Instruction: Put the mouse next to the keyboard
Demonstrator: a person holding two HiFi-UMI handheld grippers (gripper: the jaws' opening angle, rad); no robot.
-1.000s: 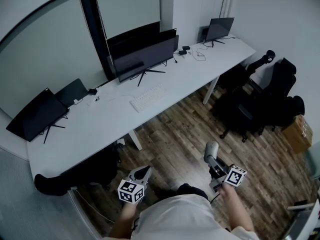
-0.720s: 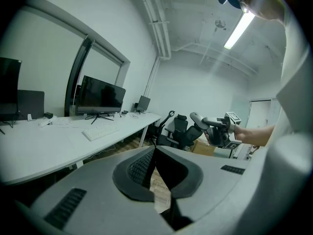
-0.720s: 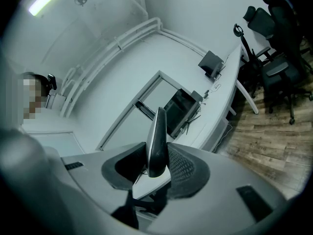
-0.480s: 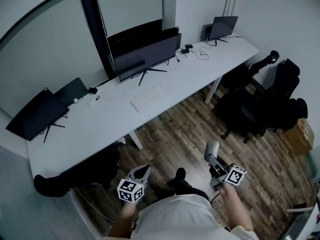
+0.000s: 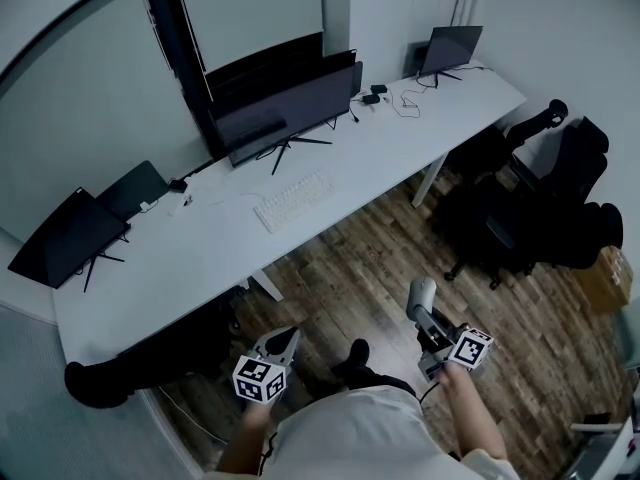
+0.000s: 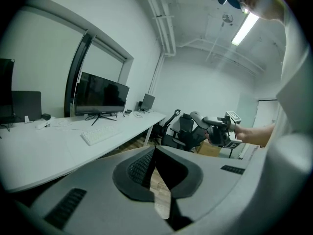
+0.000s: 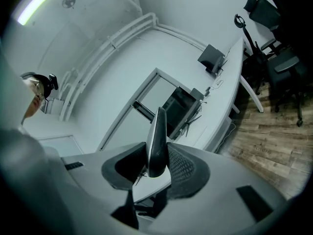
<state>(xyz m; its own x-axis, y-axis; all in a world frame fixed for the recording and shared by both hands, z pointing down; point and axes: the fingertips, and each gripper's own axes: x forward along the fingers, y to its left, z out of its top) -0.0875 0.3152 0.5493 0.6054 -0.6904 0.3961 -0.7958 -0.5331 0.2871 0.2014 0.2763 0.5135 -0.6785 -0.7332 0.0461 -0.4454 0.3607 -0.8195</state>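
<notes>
— What do we log along the wall?
— One long white table (image 5: 200, 258). Mid-span we note two large dark monitors (image 5: 290, 103), one close behind the other, the front one on spread feet. At the left end, two smaller dark screens (image 5: 60, 238), near each other. At the far right end, a single small screen (image 5: 450, 48), with loose cables (image 5: 400, 106) lying on the tabletop near it.
— And off the table?
— Wood-plank floor (image 5: 370, 258). Black office chairs (image 5: 540, 208) crowded together by the table's right end. A cardboard box (image 5: 605, 273) just beyond them. Overhead we see a lit tube lamp (image 6: 246, 27) and white pipes (image 6: 164, 23) running along the ceiling.
</notes>
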